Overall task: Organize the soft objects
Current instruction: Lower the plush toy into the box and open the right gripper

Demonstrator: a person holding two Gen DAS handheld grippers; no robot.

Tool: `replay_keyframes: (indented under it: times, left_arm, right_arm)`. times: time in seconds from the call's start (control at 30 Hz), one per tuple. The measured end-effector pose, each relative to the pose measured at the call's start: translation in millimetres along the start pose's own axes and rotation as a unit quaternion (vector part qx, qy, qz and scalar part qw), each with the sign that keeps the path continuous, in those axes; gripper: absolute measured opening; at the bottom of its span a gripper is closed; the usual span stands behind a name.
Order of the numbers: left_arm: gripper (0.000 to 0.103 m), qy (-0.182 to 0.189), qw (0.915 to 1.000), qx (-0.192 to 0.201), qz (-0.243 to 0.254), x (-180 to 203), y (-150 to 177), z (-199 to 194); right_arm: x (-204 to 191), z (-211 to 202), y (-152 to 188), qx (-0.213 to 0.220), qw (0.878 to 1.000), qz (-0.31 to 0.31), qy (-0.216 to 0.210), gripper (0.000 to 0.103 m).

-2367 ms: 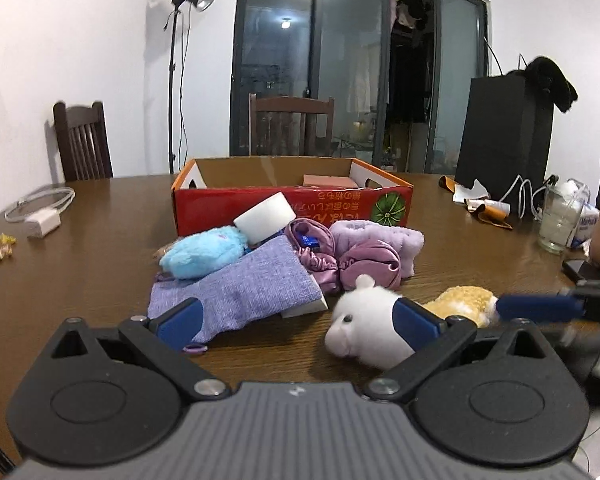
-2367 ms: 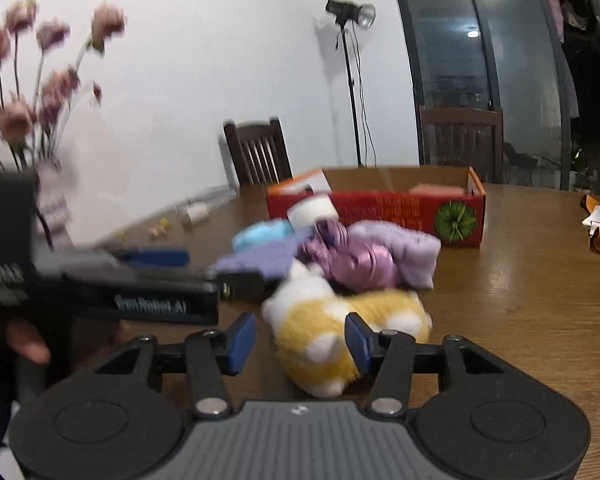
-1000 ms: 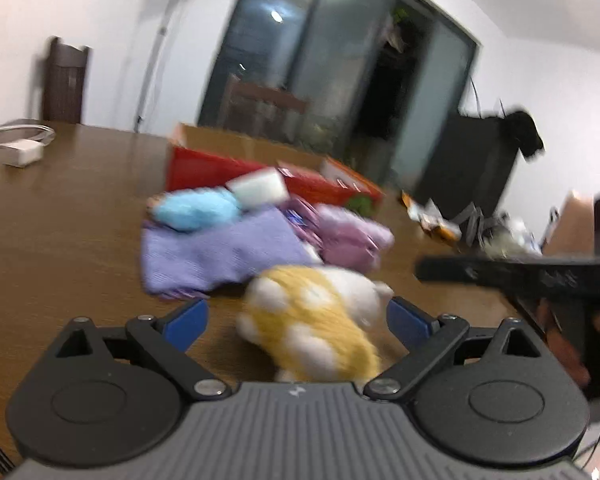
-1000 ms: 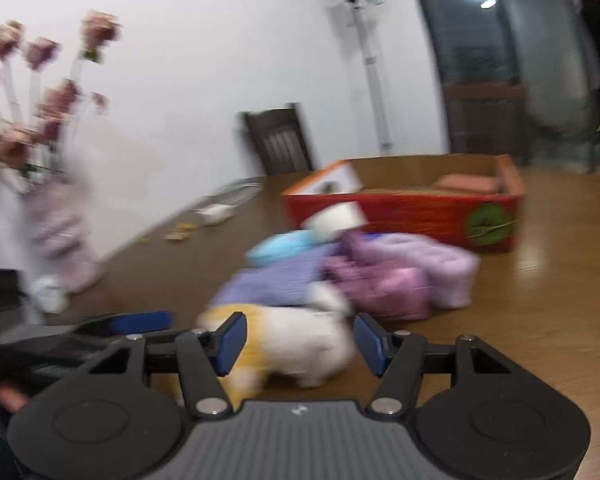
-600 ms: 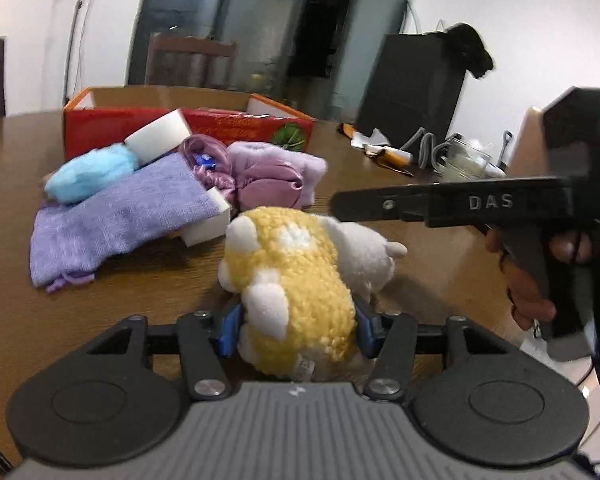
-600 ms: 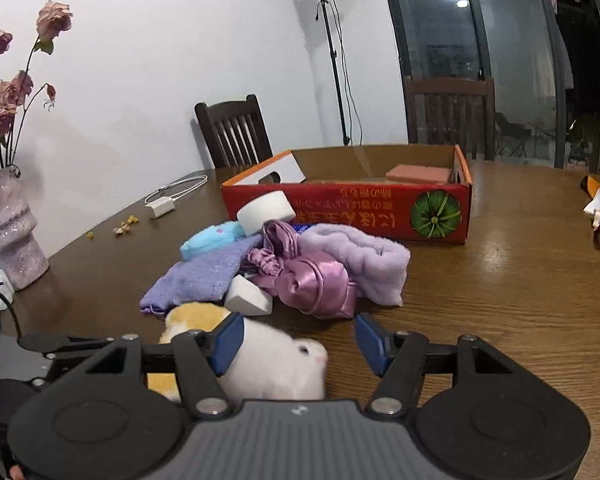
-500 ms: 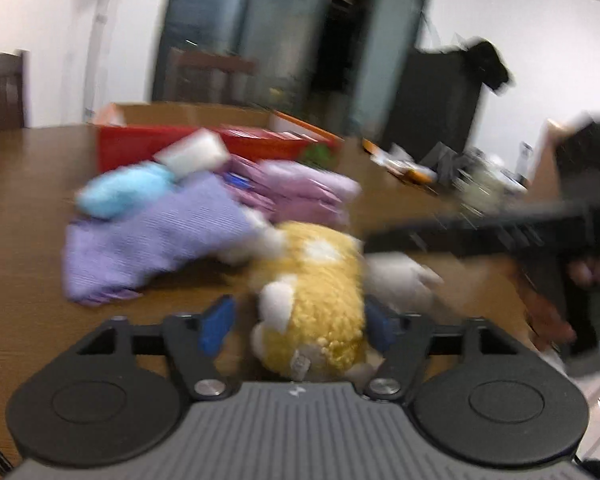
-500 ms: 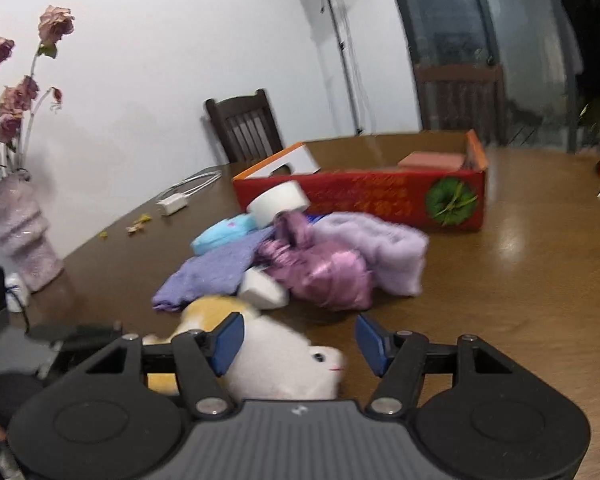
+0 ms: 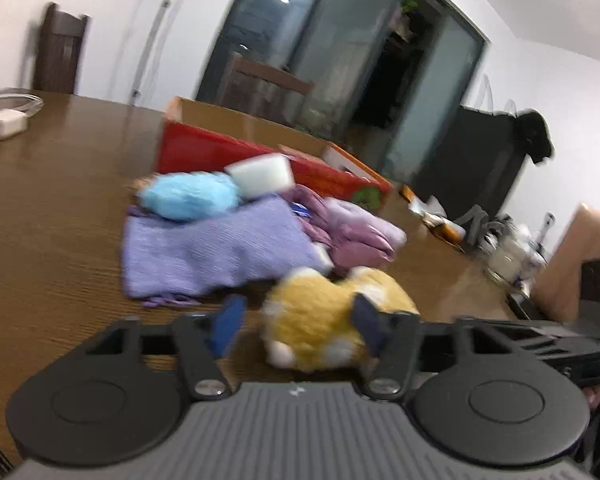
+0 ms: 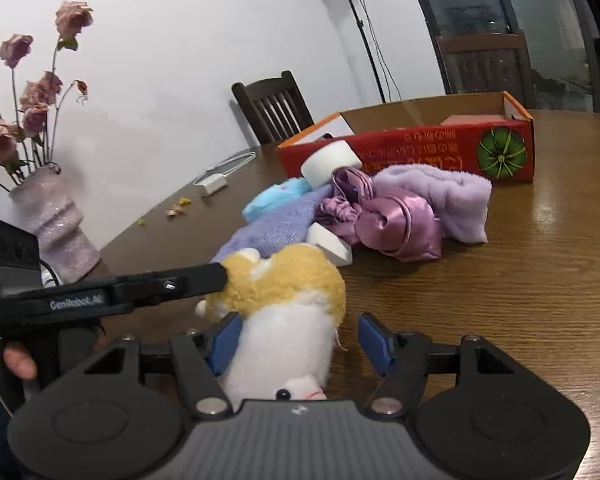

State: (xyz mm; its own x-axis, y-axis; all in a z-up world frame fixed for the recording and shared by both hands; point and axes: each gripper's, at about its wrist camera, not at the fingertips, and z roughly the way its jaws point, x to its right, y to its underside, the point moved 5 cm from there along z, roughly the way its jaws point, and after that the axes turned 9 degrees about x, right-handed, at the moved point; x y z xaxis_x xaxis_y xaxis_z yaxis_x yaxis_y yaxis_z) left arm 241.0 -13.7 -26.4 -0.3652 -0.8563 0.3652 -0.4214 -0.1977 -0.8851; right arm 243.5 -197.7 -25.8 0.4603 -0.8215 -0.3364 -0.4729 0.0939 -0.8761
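Observation:
A yellow and white plush animal (image 9: 319,316) lies on the wooden table (image 10: 519,288) between both grippers. My left gripper (image 9: 296,324) is closing around its yellow end: the right pad digs into the fur and the left pad stands just clear. In the right wrist view a left finger (image 10: 188,282) touches the plush's yellow back (image 10: 284,276). My right gripper (image 10: 300,340) is closing around the white head end, with its left pad on the fur and a gap at its right pad. Behind lie a blue fluffy toy (image 10: 276,200), a lilac cloth (image 9: 212,248) and a satin scrunchie (image 10: 391,224).
An open red cardboard box (image 10: 419,148) stands behind the pile, with a white foam block (image 10: 327,164) leaning on it. A flower vase (image 10: 56,224) is at the left edge, a charger (image 10: 214,184) further back, and a glass jar (image 9: 503,256) at the right. A hand (image 10: 18,360) holds the left gripper.
The left jaws have narrowed from wide open to close around the plush's yellow end. The right gripper has sunk, and the plush now fills more of the space between its fingers.

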Motion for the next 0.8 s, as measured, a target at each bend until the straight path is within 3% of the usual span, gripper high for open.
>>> replay_keyframes:
  times: [0.03, 0.1, 0.23, 0.33, 0.43, 0.57, 0.67, 0.8]
  left_arm:
    - [0.044, 0.003, 1.0, 0.005, -0.003, 3, 0, 1]
    - [0.04, 0.006, 0.9996, 0.025, -0.012, 13, -8, 1]
    - [0.039, 0.044, 0.996, 0.077, -0.004, 35, -49, 11]
    - [0.039, 0.069, 0.9943, 0.08, 0.014, 44, -103, 55]
    - [0.039, 0.067, 0.9956, 0.064, 0.012, 45, -156, 127]
    - [0.037, 0.022, 0.9996, -0.016, -0.009, 25, -186, 237]
    - [0.035, -0.024, 0.9952, -0.083, -0.047, 4, -185, 303]
    - [0.031, -0.039, 0.9882, -0.14, -0.049, -12, -170, 351]
  right_arm:
    - [1, 0, 1, 0.002, 1.0, 0.006, -0.003, 0.048]
    - [1, -3, 0, 0.015, 1.0, 0.009, 0.011, 0.044]
    - [8, -19, -27, 0.064, 0.997, 0.007, 0.033, 0.042]
    - [22, -23, -82, 0.105, 0.993, -0.02, 0.046, 0.042]
    - [57, 2, -143, 0.115, 0.991, -0.032, 0.063, 0.042]
    - [129, 71, -199, 0.047, 0.995, 0.032, 0.084, 0.042]
    - [171, 123, -220, -0.02, 0.991, 0.058, 0.116, 0.042]
    - [201, 177, -230, -0.1, 0.979, 0.028, 0.177, 0.042]
